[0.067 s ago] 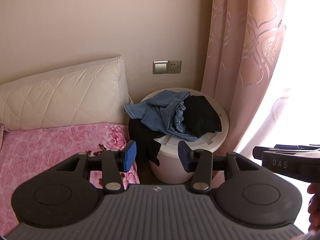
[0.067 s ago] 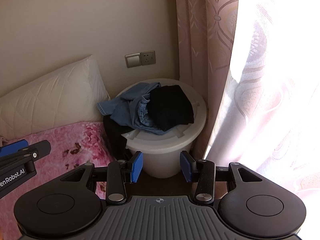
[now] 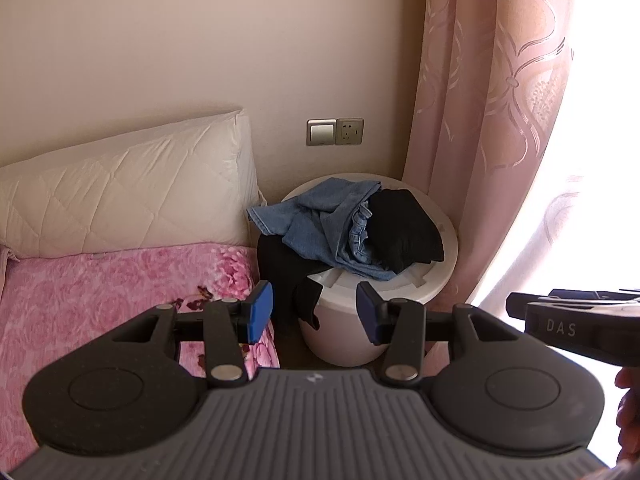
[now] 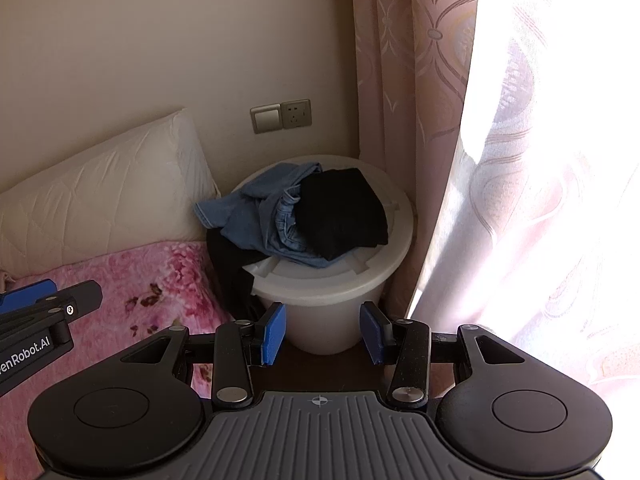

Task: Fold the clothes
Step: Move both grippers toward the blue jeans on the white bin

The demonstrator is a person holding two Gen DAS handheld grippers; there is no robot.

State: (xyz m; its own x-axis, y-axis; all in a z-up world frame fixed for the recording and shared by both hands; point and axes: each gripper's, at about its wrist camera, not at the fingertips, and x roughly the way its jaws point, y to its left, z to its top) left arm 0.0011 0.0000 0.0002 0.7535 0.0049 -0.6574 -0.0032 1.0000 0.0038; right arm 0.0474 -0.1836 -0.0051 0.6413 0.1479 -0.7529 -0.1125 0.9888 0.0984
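Observation:
A blue denim garment (image 3: 320, 224) (image 4: 256, 220) and a black garment (image 3: 404, 232) (image 4: 340, 212) lie heaped on a white round bin (image 3: 440, 280) (image 4: 360, 280) beside the bed. More black cloth (image 3: 280, 272) (image 4: 228, 272) hangs down the bin's left side. My left gripper (image 3: 314, 312) is open and empty, short of the bin. My right gripper (image 4: 322, 332) is open and empty, also short of the bin. Its side shows at the right edge of the left wrist view (image 3: 576, 324).
A bed with a pink floral blanket (image 3: 100, 292) (image 4: 140, 280) lies at left, with a white quilted pillow (image 3: 120, 196) (image 4: 100, 200) against the wall. A pink curtain (image 3: 492, 120) (image 4: 420, 100) hangs right of the bin. A wall switch and socket (image 3: 335, 132) sit above the bin.

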